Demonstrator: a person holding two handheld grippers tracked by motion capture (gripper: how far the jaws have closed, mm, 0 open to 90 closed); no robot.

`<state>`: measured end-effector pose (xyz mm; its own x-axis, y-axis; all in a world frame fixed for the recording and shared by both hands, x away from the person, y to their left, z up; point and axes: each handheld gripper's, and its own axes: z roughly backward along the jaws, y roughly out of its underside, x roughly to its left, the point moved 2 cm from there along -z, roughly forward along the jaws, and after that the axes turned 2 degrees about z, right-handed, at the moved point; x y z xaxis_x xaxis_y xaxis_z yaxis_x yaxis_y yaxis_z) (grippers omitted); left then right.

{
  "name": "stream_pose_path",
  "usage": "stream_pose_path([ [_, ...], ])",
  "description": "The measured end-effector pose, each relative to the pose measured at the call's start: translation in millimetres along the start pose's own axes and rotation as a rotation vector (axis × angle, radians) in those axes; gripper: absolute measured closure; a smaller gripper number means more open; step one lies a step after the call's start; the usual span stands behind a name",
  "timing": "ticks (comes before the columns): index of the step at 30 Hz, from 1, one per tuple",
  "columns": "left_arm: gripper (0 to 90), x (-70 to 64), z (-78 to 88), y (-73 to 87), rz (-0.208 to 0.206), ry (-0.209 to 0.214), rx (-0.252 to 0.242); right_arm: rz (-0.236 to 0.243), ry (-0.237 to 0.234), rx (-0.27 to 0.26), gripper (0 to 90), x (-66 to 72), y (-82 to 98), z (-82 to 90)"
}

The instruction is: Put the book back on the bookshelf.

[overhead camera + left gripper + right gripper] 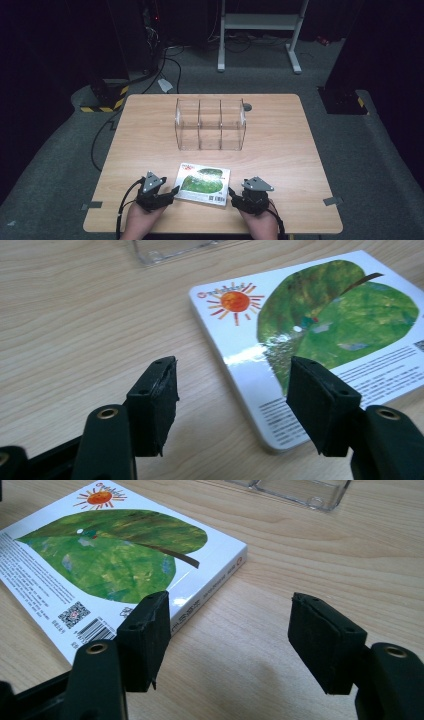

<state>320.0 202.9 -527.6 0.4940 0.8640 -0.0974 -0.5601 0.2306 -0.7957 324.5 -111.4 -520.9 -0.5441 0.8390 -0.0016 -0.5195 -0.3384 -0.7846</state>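
A thin book [202, 184] with a white cover, a green leaf and an orange sun lies flat on the wooden table [280, 145], near its front edge. My left gripper [172, 192] sits at the book's left side with its jaws open. In the left gripper view, the book's [320, 315] near corner lies between the jaws of that gripper [232, 370], and neither pad presses on it. My right gripper [231, 196] is at the book's right side, also open. In the right gripper view [228, 600], one jaw hangs over the book's [115, 550] barcode corner and the other over bare wood.
A clear plastic organiser [210, 125] with three compartments stands at the table's middle, beyond the book; its base shows at the top of both gripper views [170, 250] [295, 490]. A small grey round object [247, 106] lies behind it. The table's front edge runs just below both hands.
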Motion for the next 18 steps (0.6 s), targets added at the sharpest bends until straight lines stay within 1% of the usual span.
stream_pose_path([
  [1,36.2,-3.7,-2.1,-0.4,0.006,0.013,0.003,0.003,-0.007,0.002,33.8,2.6,0.1,-0.6],
  [4,34.6,-6.5,-3.9,-1.1,0.011,0.017,0.004,-0.005,-0.013,0.007,33.8,6.0,0.2,-1.1],
  [5,34.3,-6.9,-5.2,-2.2,0.025,0.029,0.002,-0.003,-0.021,0.003,33.8,7.9,0.0,-1.9],
  [6,34.2,-6.9,-5.2,-2.2,0.025,0.029,0.002,-0.003,-0.021,0.003,33.8,7.9,0.0,-1.9],
  [7,34.2,-8.4,-6.1,-2.6,0.045,0.039,0.003,-0.007,-0.025,0.003,33.8,8.8,-0.3,-2.4],
  [8,33.9,-8.4,-7.0,-2.9,0.039,0.042,0.0,-0.016,-0.037,0.0,33.8,10.8,-1.0,-2.1],
  [9,33.7,-9.6,-8.0,-2.9,0.044,0.045,0.001,-0.012,-0.038,-0.004,33.7,11.6,-1.4,-2.0],
  [11,33.5,-11.4,-11.3,-2.9,0.035,0.043,0.012,-0.01,-0.037,-0.003,33.2,13.5,-1.5,-1.8],
  [12,32.7,-13.0,-13.4,-2.8,0.04,0.045,0.018,0.006,-0.036,-0.006,31.8,16.2,-1.5,-2.1],
  [14,32.3,-14.1,-14.7,-2.5,0.043,0.046,0.021,0.009,-0.038,-0.004,30.7,16.9,-1.4,-2.4],
  [17,31.6,-14.1,-17.6,-2.4,0.046,0.043,0.028,0.004,-0.042,0.006,27.5,20.0,-0.7,-4.3],
  [18,31.5,-13.6,-18.7,-2.4,0.046,0.041,0.029,-0.002,-0.052,0.008,27.5,21.8,-0.5,-5.3],
])
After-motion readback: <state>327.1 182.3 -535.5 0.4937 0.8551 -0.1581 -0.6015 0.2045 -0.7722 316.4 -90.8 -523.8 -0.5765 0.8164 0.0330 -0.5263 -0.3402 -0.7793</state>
